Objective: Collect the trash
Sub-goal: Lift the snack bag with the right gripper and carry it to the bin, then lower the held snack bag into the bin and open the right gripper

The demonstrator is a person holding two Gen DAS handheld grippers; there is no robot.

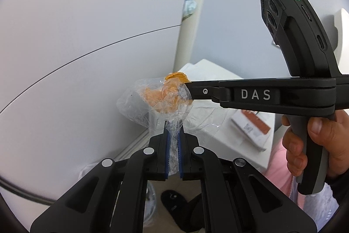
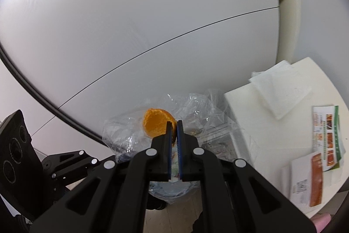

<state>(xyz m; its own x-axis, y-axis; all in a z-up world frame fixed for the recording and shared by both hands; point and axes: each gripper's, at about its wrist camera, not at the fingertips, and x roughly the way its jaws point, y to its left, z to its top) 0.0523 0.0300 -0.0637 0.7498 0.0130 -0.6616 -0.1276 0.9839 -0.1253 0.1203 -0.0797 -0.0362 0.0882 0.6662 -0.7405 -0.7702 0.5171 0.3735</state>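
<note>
A crumpled clear plastic bag (image 1: 135,106) hangs in the air, and my left gripper (image 1: 173,126) is shut on its lower part, the film pinched between the blue pads. From the right comes my right gripper (image 1: 188,91), shut on a piece of orange peel (image 1: 161,95) that shows partly through the film at the top of the bag. In the right wrist view the right gripper (image 2: 173,123) pinches the edge of the orange peel (image 2: 156,123) above the bag (image 2: 130,137). The left gripper (image 2: 96,162) reaches in from the lower left.
A large pale grey panel (image 1: 87,36) stands close behind the bag. To the right, a white table (image 2: 250,106) carries folded napkins (image 2: 281,91), leaflets (image 2: 327,137) and a small box (image 2: 305,185). A black slipper (image 1: 174,200) lies on the floor below. A person's hand (image 1: 322,141) grips the right handle.
</note>
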